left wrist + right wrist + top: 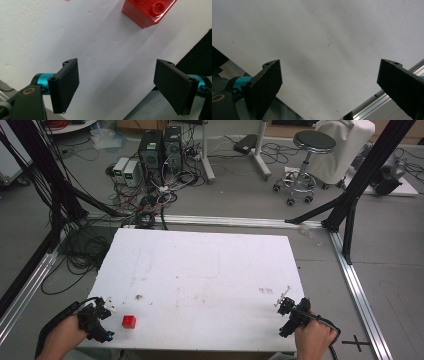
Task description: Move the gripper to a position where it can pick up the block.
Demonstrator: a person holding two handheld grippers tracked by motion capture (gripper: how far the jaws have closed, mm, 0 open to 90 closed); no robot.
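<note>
High view: I see the white table [200, 280] with my two hands at its near edge. The left hand [62, 337] comes in at the bottom left corner and holds the left gripper [97, 317] over the near left part of the board, angled inward toward the middle. The right hand [314, 340] comes in at the bottom right and holds the right gripper [287, 312] over the near right corner, pointing up and to the left. The two grippers are well apart.

A red brick [129, 321] lies on the table just beside the left gripper, on its inner side, near the front edge. It is apart from both grippers.

Left gripper view: the left gripper [116, 82] has its jaws spread wide, with bare white board between them and nothing held. The brick [147, 11] sits ahead of the jaws, past the right-hand one, cut off by the top edge; round studs show on its upper face, a detail too small to tell from above. The table's edge and dark cloth show at lower right.

Right gripper view: the right gripper [329, 82] also stands wide open and empty over plain board marked with faint specks. A silver rail [372, 102] runs past the table's edge at lower right, which matches the floor frame seen from above.
</note>
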